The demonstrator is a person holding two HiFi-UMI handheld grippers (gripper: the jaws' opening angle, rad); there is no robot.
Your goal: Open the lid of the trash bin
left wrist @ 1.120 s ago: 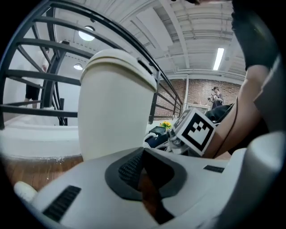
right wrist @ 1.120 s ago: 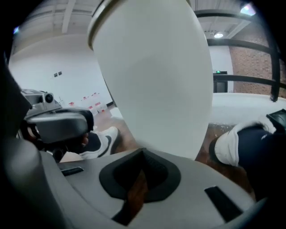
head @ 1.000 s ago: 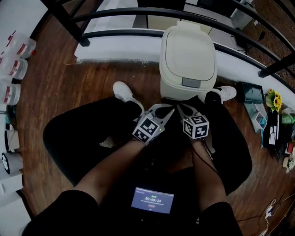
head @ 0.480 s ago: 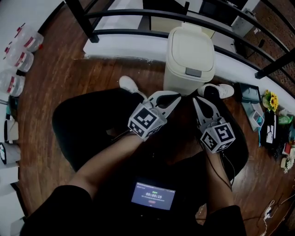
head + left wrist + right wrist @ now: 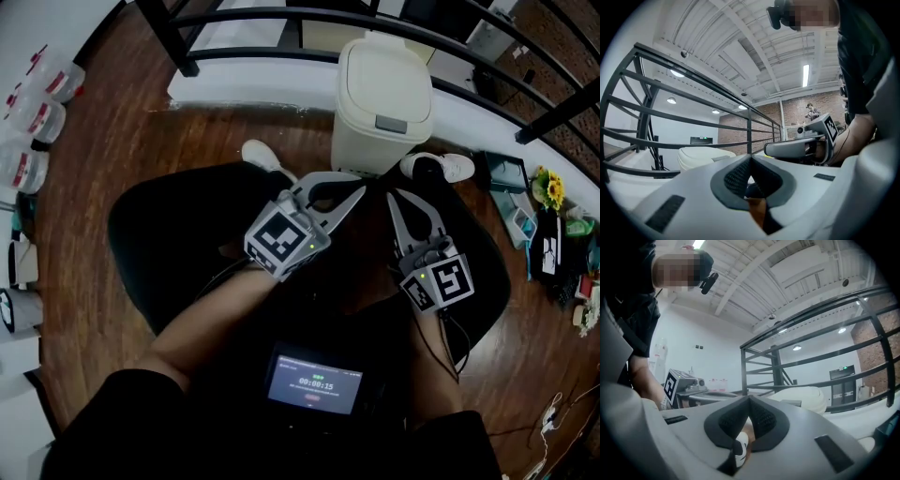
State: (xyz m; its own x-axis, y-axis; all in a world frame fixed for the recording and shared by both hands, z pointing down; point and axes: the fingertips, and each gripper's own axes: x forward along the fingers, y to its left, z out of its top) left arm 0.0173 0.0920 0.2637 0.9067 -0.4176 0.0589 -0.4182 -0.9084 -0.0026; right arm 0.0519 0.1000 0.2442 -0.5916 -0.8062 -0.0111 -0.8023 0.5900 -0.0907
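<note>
While the cream trash bin stands on the wooden floor against the black railing, its lid lies flat and closed. Both grippers hang over the seated person's lap, short of the bin and touching nothing. The left gripper is clenched, tips together on nothing, and so is the right gripper. A white shoe rests beside the bin's base.

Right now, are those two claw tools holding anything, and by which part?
Nothing is held. The left gripper and the right gripper each have their fingers closed together with nothing between, short of the trash bin, whose lid is down.
</note>
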